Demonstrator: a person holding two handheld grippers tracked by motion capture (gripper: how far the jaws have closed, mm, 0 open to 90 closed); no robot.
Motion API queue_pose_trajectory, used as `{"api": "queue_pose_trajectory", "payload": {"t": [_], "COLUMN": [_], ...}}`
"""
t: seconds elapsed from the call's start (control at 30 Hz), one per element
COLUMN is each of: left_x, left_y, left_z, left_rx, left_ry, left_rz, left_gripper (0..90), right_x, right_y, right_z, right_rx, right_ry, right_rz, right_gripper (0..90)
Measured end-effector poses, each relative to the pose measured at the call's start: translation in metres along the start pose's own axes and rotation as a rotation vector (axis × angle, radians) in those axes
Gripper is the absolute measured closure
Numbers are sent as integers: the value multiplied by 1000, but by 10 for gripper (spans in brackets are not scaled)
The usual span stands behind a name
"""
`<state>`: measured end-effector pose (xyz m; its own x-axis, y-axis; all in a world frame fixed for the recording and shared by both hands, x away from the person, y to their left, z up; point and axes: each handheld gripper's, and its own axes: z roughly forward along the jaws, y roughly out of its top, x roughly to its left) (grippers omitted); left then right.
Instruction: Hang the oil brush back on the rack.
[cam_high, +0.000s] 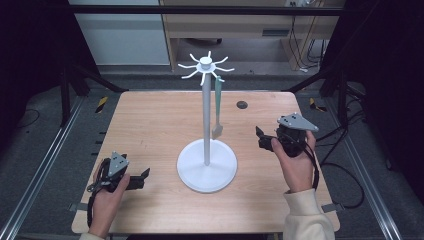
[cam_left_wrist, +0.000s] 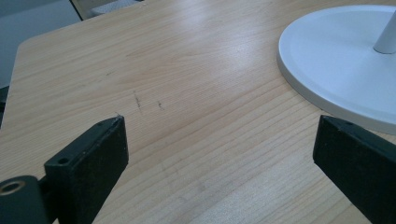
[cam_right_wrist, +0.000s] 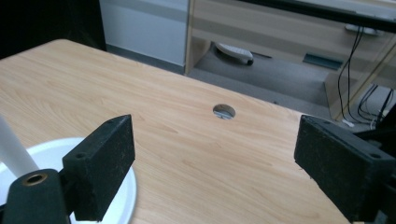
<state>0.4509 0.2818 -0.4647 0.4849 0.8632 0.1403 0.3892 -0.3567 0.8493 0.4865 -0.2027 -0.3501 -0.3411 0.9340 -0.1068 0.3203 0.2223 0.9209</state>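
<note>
White hook stand (cam_high: 206, 150) sits at counter (cam_high: 150, 115) centre, a green strip (cam_high: 218, 107) hanging off a hook at 3 o'clock. Left gripper (cam_high: 142, 178) at 8 o'clock and right gripper (cam_high: 261, 137) at 3 o'clock: jaws apart, nothing between.

I read the bench (cam_high: 150, 120) as pale wood with fine lengthwise grain. Stand (cam_high: 206, 165) all white: round base, pole, hook crown. Strip (cam_high: 218, 107) hanging from one hook is muted green. Both grippers' fingers (cam_left_wrist: 88, 163) matt black, top plates grey. Sleeve (cam_high: 307, 220) cream.
</note>
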Motion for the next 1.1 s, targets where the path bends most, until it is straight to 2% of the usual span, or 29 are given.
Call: {"api": "queue_pose_trajectory", "payload": {"t": [0.53, 0.97, 1.1], "left_x": [0, -1, -1], "left_y": [0, 0, 0], "left_z": [0, 0, 1], "left_rx": [1, 2, 2], "left_ry": [-4, -9, -10], "left_rz": [2, 5, 7], "left_gripper": [30, 30, 30], "right_x": [-15, -17, -17], "right_y": [-35, -59, -66], "right_z": [22, 39, 44], "right_rx": [84, 158, 200], "right_ry": [-23, 8, 15], "right_rz": [12, 15, 14], "right_gripper": [127, 121, 120]}}
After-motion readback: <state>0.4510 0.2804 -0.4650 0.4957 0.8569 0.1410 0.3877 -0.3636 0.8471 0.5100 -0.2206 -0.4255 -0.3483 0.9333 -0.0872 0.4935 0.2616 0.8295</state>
